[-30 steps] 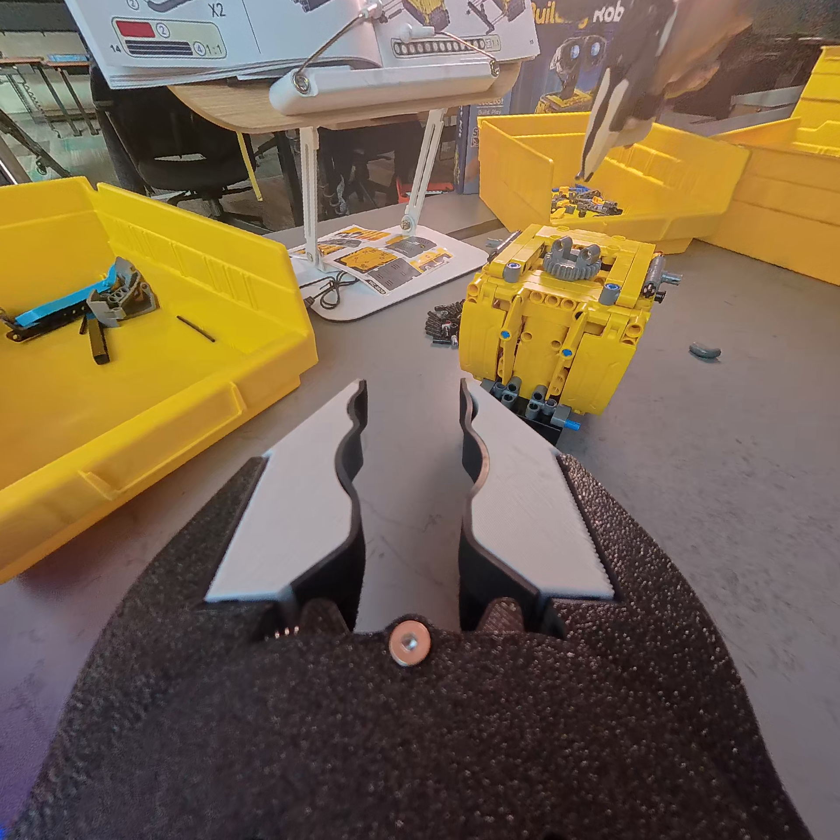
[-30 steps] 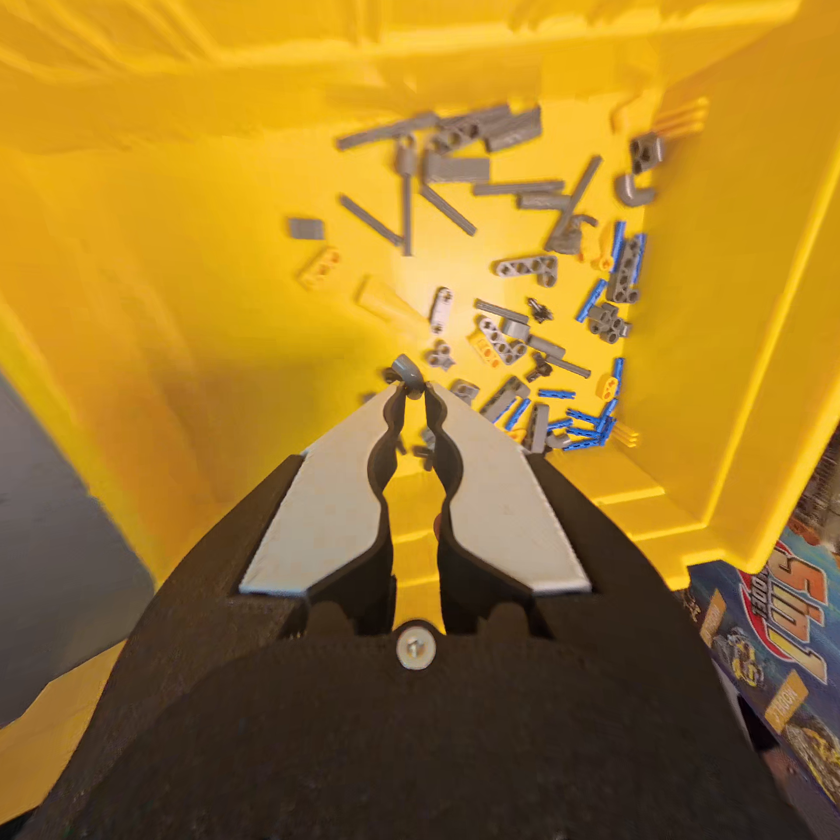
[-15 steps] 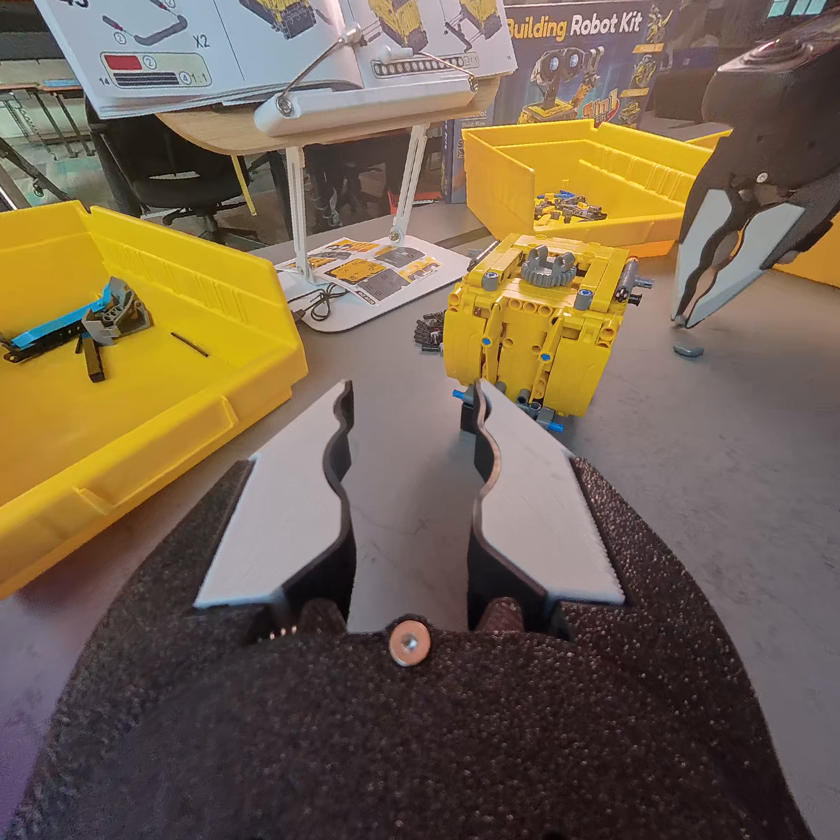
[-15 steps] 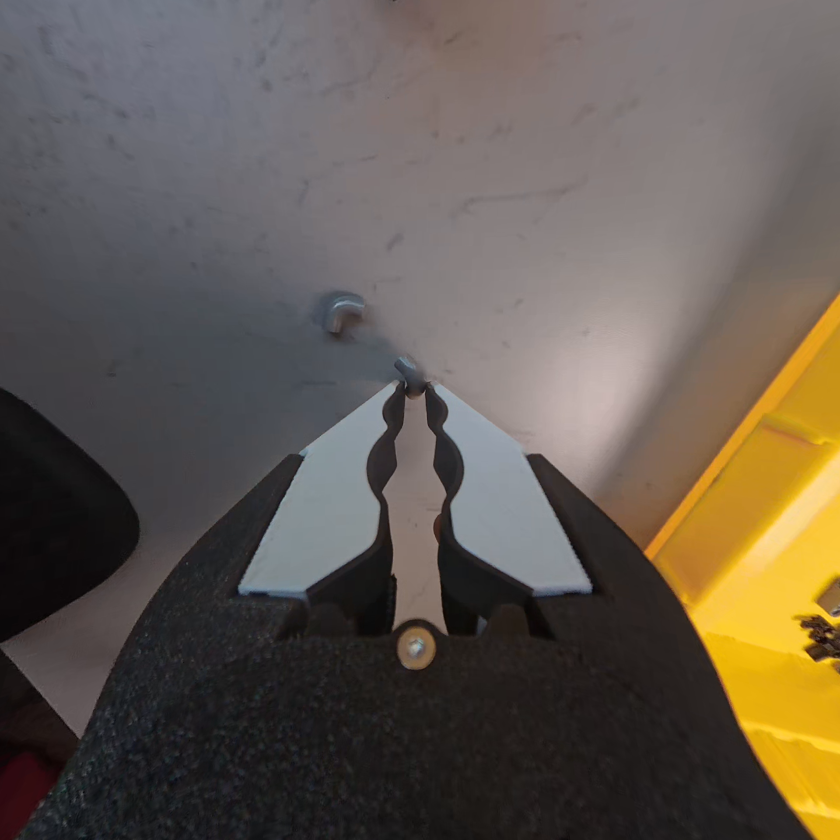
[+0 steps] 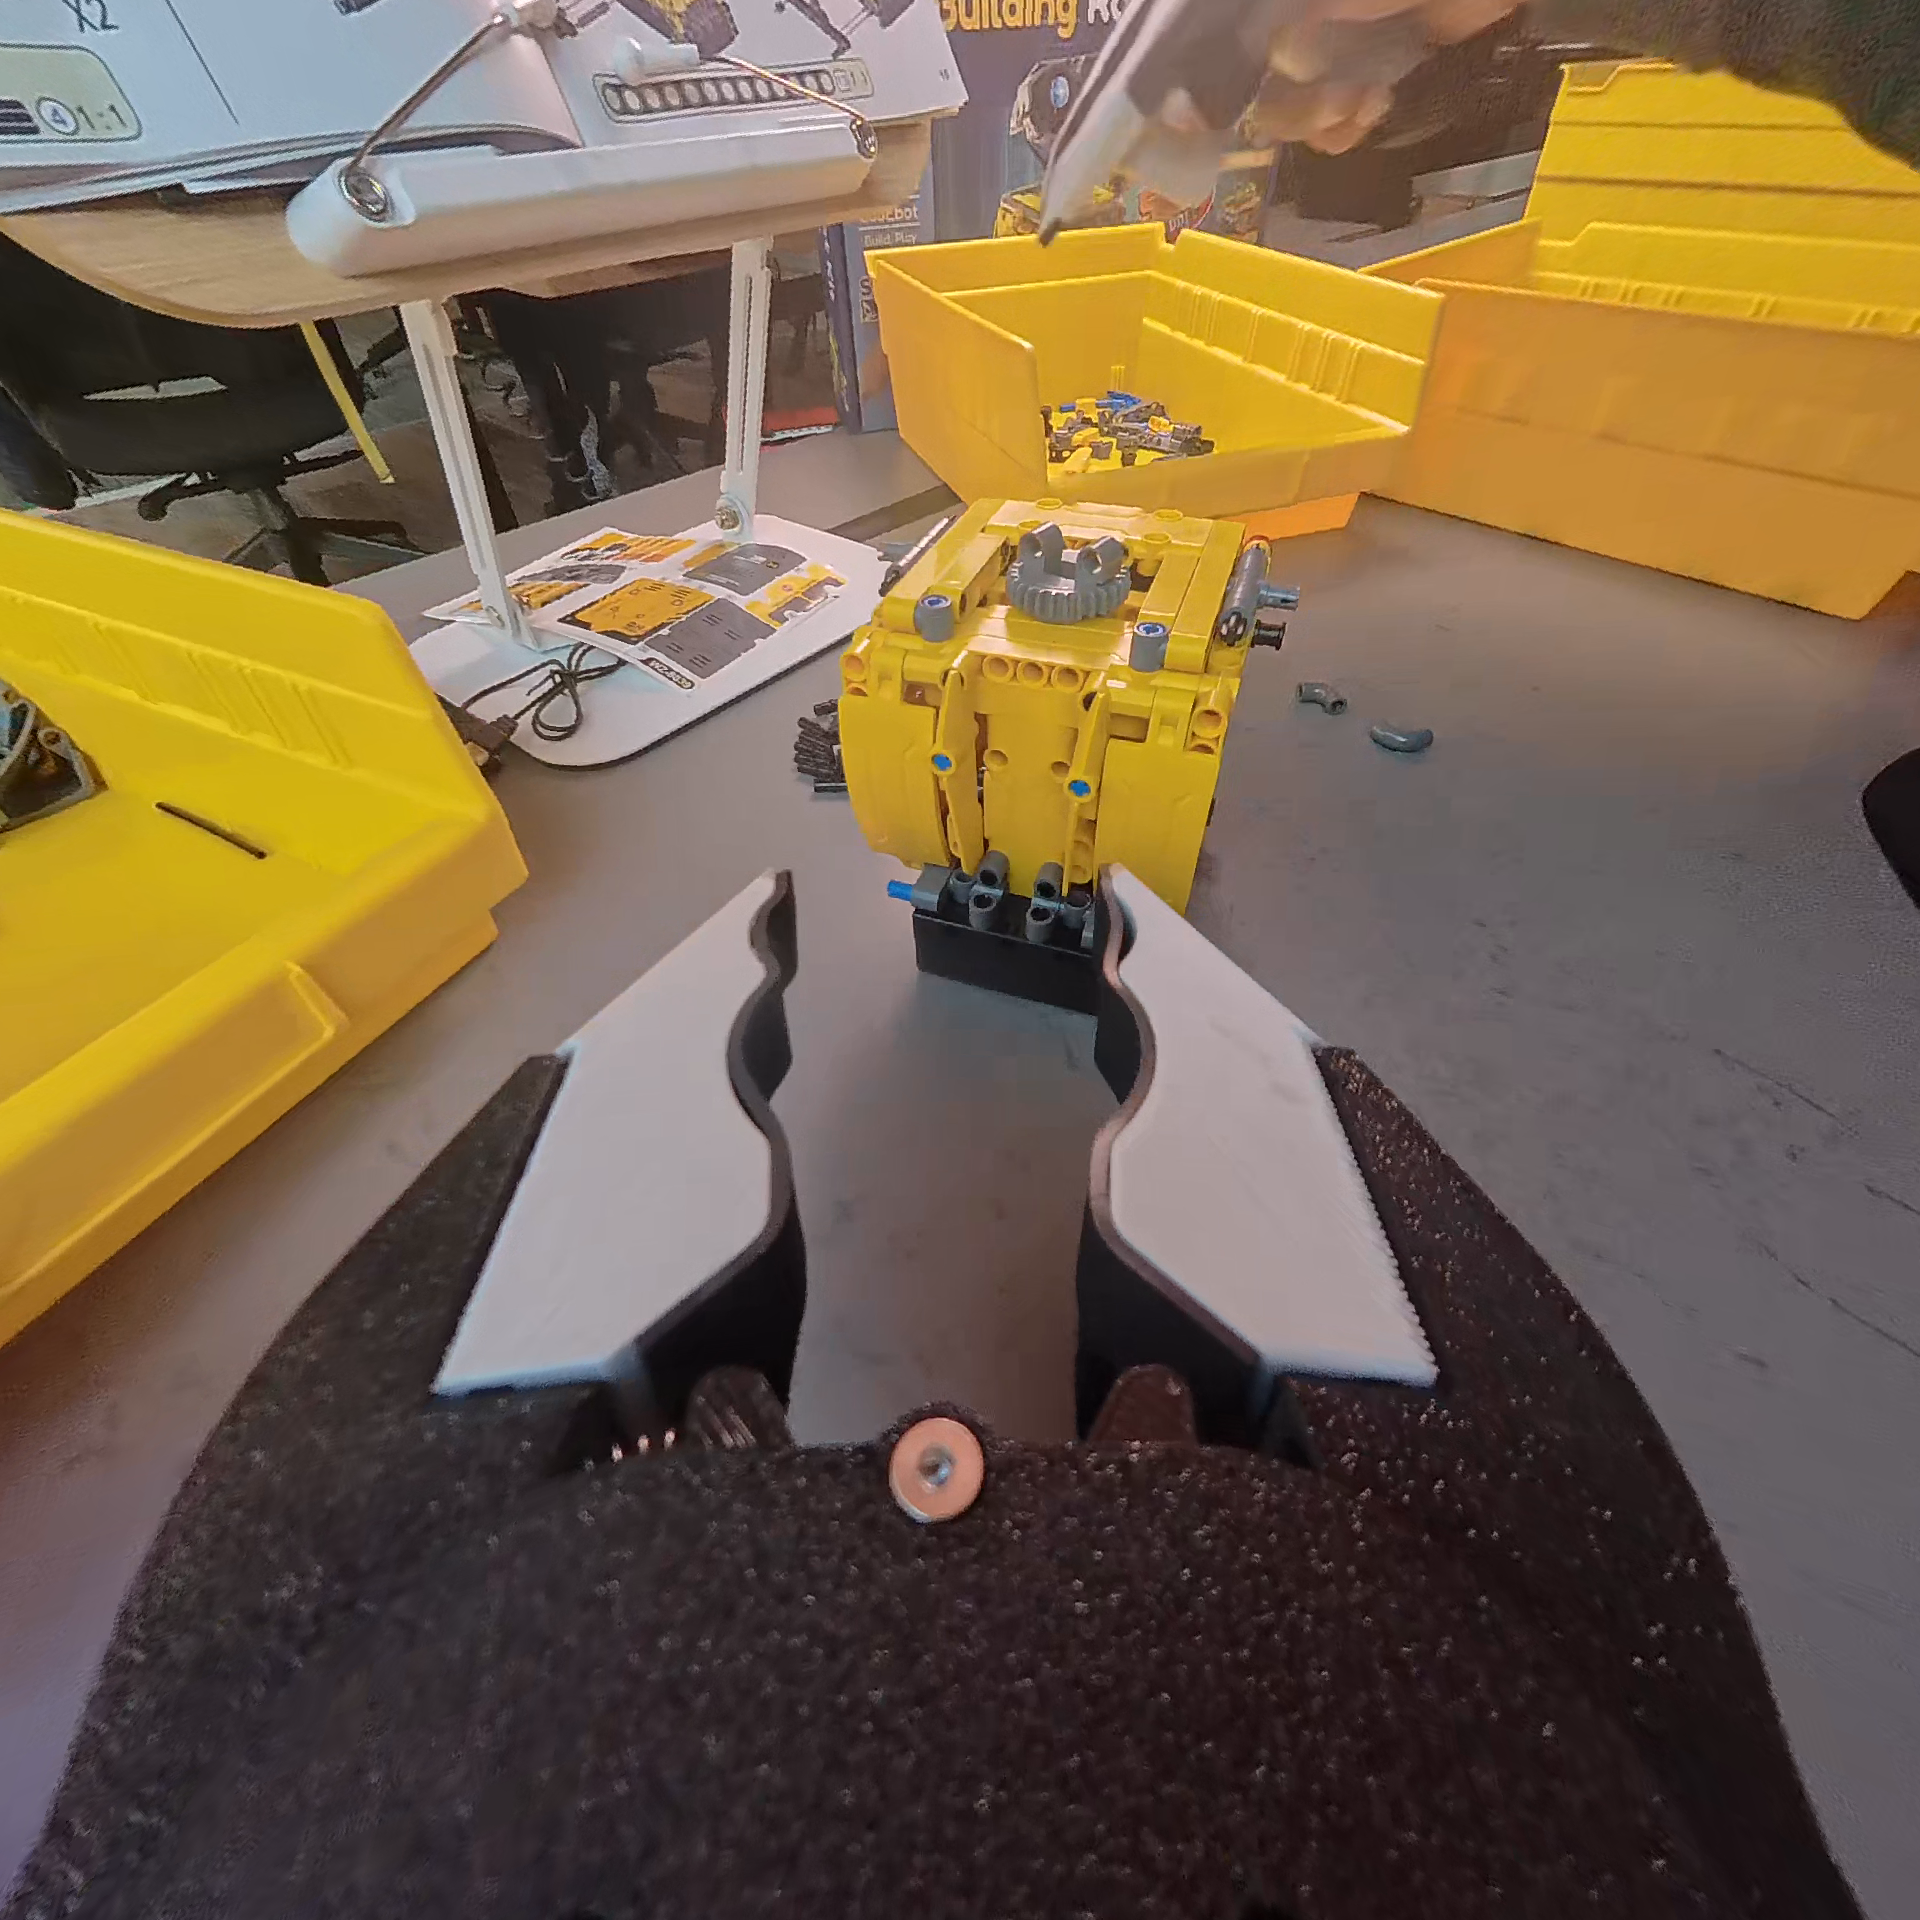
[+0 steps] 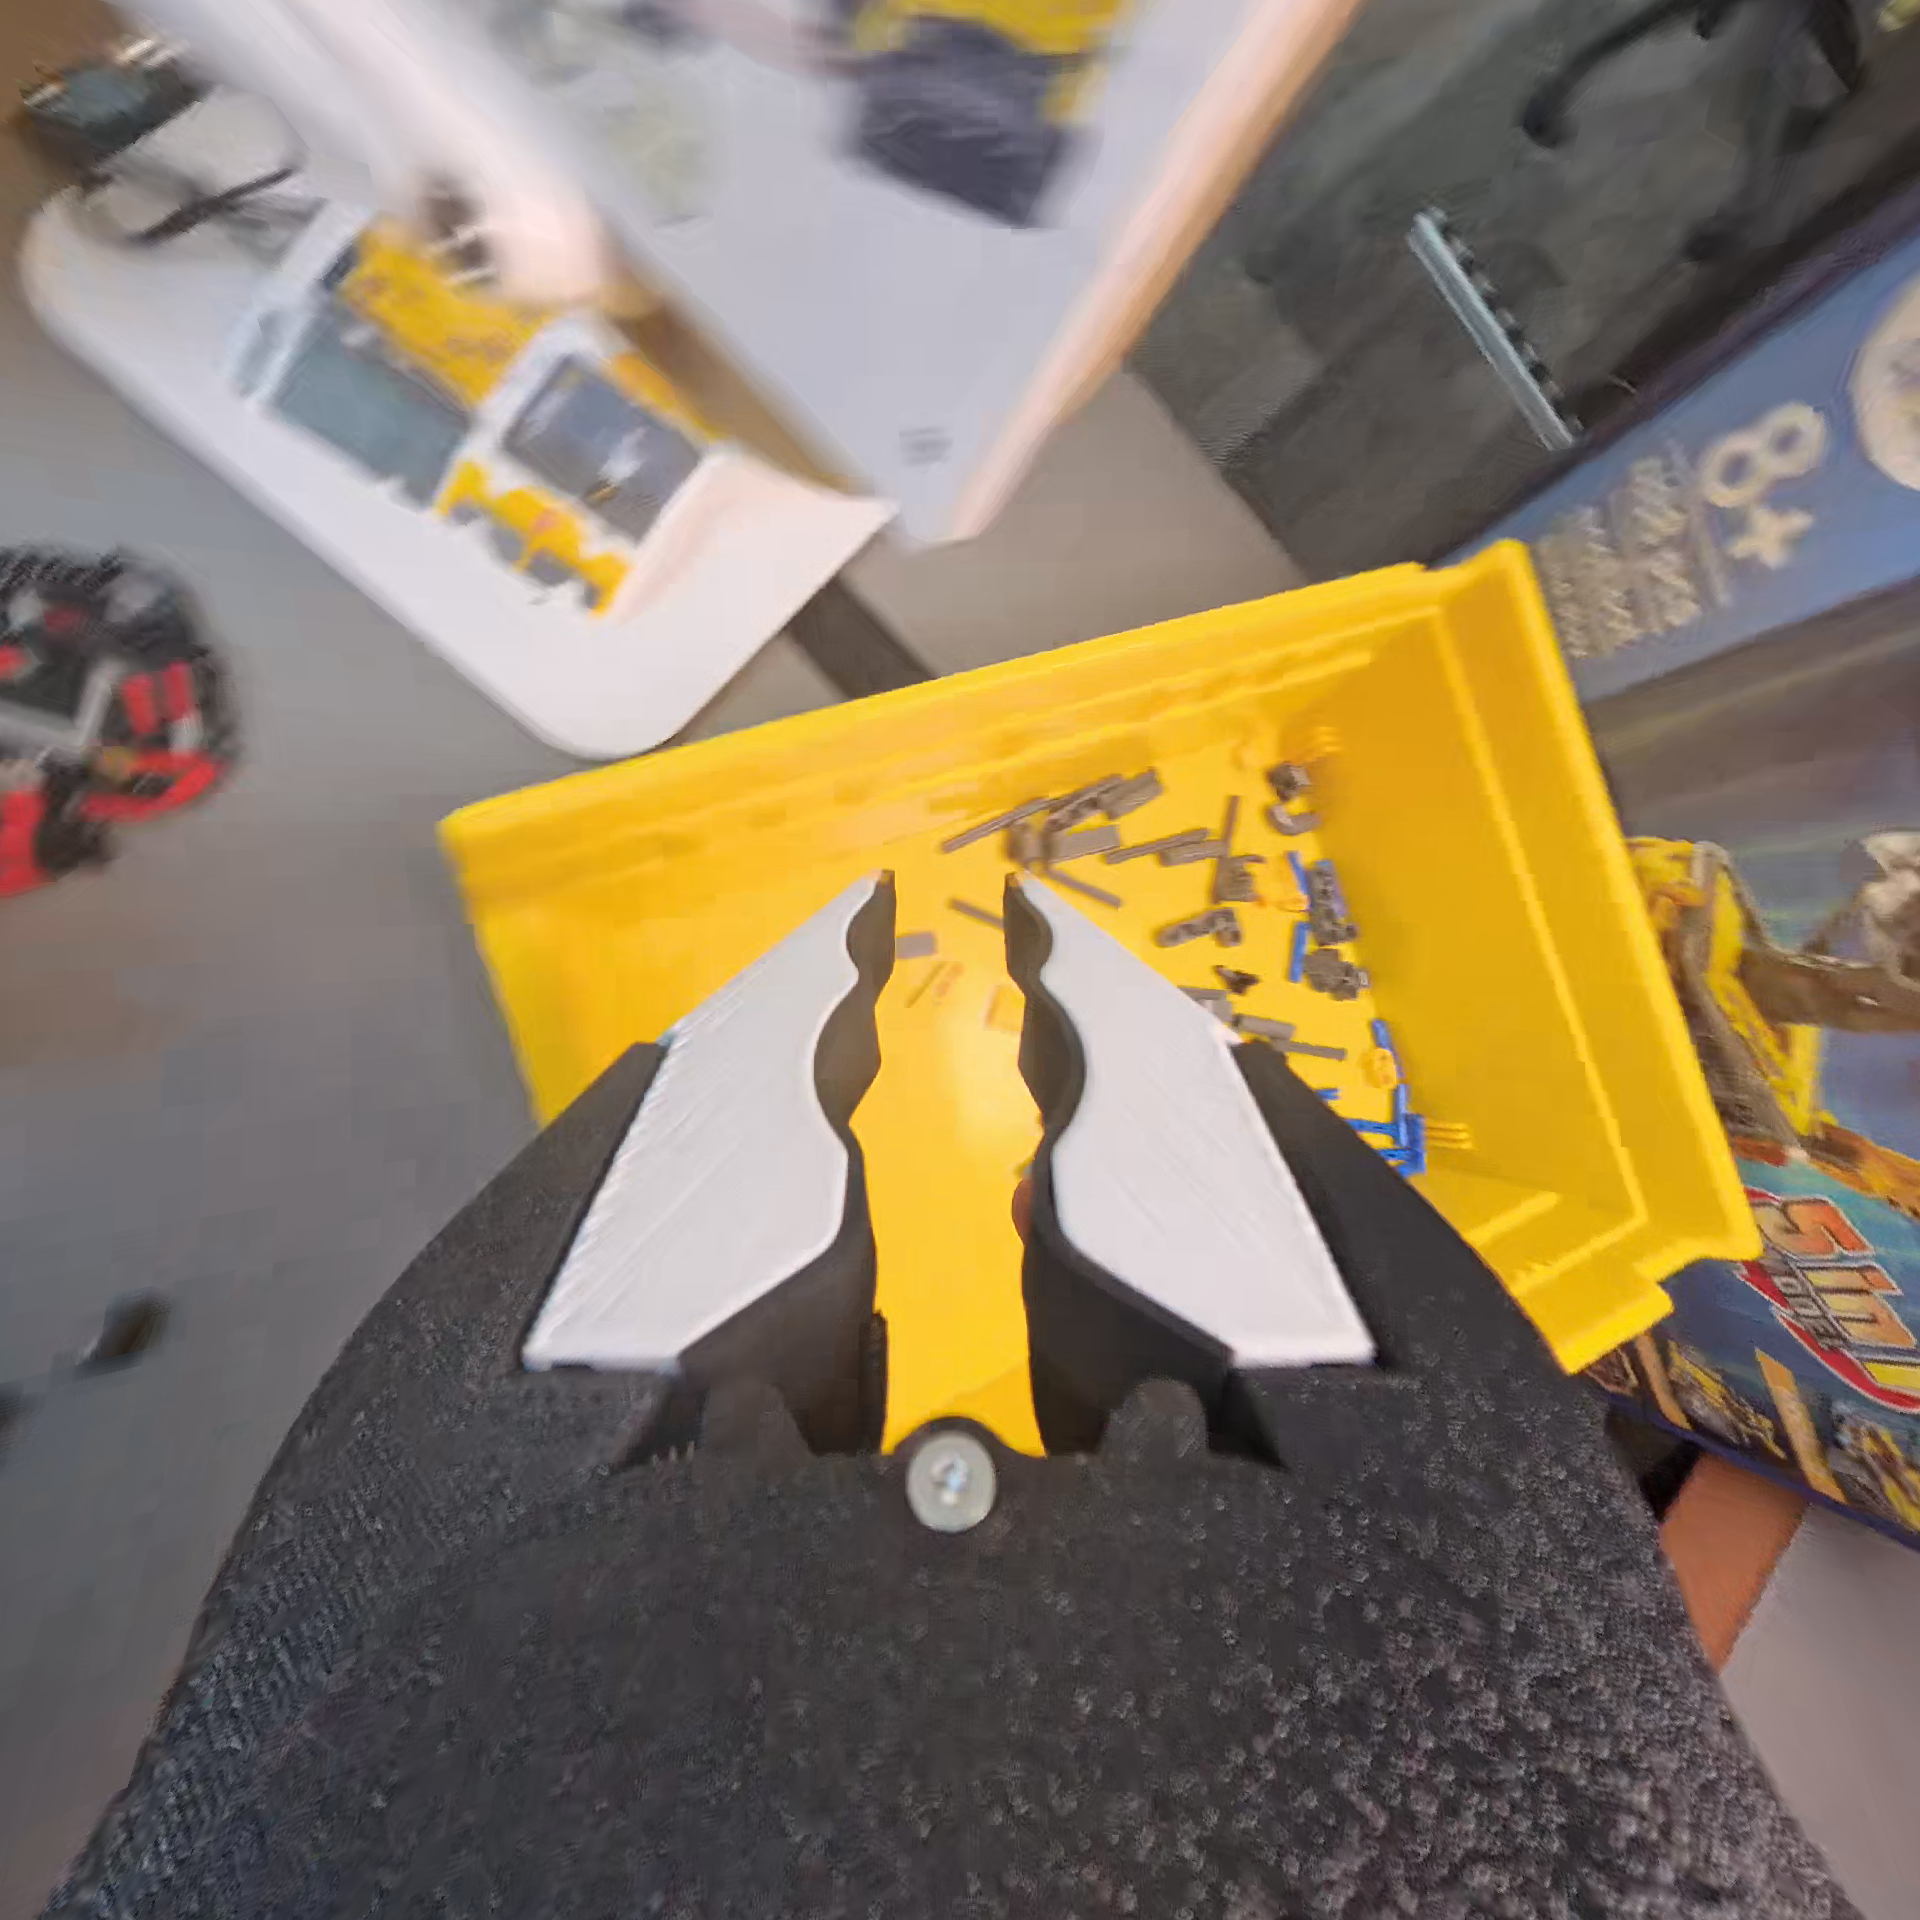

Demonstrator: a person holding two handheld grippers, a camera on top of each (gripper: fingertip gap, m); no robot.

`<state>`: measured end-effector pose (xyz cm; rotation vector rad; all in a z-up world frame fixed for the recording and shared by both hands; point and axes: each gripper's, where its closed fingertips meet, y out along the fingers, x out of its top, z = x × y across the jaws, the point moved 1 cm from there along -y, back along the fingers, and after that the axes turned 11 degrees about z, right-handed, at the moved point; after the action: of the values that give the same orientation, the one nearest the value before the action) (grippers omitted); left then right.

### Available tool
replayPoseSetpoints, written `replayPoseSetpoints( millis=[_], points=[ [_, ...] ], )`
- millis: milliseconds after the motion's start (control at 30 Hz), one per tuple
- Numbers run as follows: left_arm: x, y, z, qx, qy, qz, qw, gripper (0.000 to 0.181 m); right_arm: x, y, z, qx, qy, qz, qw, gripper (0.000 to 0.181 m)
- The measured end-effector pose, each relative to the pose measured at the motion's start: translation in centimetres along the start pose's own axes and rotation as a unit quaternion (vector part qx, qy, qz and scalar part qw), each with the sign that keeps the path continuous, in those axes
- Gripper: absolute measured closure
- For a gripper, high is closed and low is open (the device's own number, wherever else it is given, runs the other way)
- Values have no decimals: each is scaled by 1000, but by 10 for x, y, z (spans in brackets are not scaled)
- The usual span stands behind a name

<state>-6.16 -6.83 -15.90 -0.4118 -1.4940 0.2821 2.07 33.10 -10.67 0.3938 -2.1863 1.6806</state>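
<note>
Left claw spread wider, now bracketing yellow brick model base at 12 o'clock. Right claw emptied, narrowly parted, raised above parts bin; grey elbow piece left on worktop.

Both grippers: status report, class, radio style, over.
Left gripper open, fingertips flanking yellow brick model's black base. Right gripper open, empty, above yellow parts bin. Two grey elbow pieces on table.

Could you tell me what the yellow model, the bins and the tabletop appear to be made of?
Model: moulded plastic bricks, glossy yellow with grey and blue pins; studs, holes and seams show.
Bins: rigid moulded plastic, smooth semi-gloss yellow; ribbed walls and soft highlights.
Tabletop: hard matte grey surface with faint scuffs and veining; laminate or stone-look, cannot tell which.
</note>
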Motion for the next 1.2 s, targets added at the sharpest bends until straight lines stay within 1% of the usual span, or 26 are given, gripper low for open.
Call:
replayPoseSetpoints(
  millis=[67, 133, 167, 233, 333, 467, 633, 700, 733, 767, 867, 933, 1067, 1133, 1200],
  points=[
    [-1, 0, 0, 3, 4, 4, 1000, 125, 9, 34, -53, -27, 114, -2, 993, 157],
    [-1, -1, 1, 6, 4, 4, 1000, 126, 4, 71, -92, -42, 223, 1, 974, 156],
    [-1, -2, 1, 5, 1, 3, 1000, 126, -1, 86, -105, -48, 265, 3, 963, 155],
    [-1, -4, 2, -1, -5, 4, 1000, 126, -12, 110, -122, -62, 320, 5, 945, 155],
    [-3, -3, -2, -21, -16, 14, 1000, 124, -23, 134, -128, -77, 334, 23, 939, 155],
    [-5, -2, -12, -43, -13, 24, 999, 123, -21, 147, -128, -75, 326, 32, 942, 156],
    [-3, -3, -16, -41, 4, 22, 999, 124, -25, 156, -136, -82, 333, 50, 938, 165],
    [-3, -4, -15, -38, 3, 21, 999, 124, -22, 161, -129, -51, 336, 51, 939, 164],
    [-3, -4, -14, -36, 2, 20, 999, 124, -23, 165, -123, -34, 335, 65, 939, 161],
    [-3, -4, -13, -34, 2, 20, 999, 124, -21, 165, -125, -44, 329, 62, 941, 162],
    [-4, -3, -9, -24, 0, 22, 999, 125, -21, 166, -125, -43, 345, 58, 936, 166],
    [-4, -4, -7, -19, 0, 21, 1000, 125, -22, 165, -126, -44, 346, 59, 935, 181],
    [-1, -9, 3, -12, -10, 11, 1000, 125, -27, 161, -122, -35, 343, 61, 937, 181],
    [2, -13, 9, -11, -23, 1, 1000, 126, -27, 155, -124, -39, 339, 47, 939, 181],
    [4, -15, 13, -10, -31, -4, 999, 127, -27, 149, -124, -31, 342, 36, 938, 174]
  ],
)
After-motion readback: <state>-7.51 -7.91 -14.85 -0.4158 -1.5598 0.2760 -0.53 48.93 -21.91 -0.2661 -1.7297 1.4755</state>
